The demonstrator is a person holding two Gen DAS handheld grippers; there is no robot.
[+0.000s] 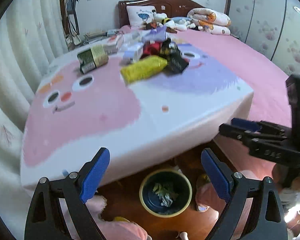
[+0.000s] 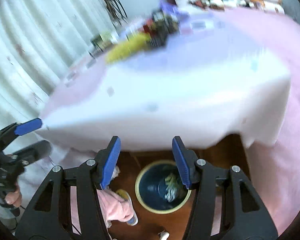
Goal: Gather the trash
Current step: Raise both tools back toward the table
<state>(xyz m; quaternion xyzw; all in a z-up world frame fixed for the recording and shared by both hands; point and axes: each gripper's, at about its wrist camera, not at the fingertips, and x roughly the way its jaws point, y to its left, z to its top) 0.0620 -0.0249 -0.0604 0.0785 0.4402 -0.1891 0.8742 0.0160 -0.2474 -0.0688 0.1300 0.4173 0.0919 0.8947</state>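
Bed [image 1: 220,64] heaped with wrappers [image 1: 144,70]; bin [image 1: 166,193] below.

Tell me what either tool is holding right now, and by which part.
Nothing. The left tool and right tool both stand open with only empty air between their blue pads, above the bin on the floor.

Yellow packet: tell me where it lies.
In the left wrist view the yellow packet lies on the bed, at the near edge of the trash pile.
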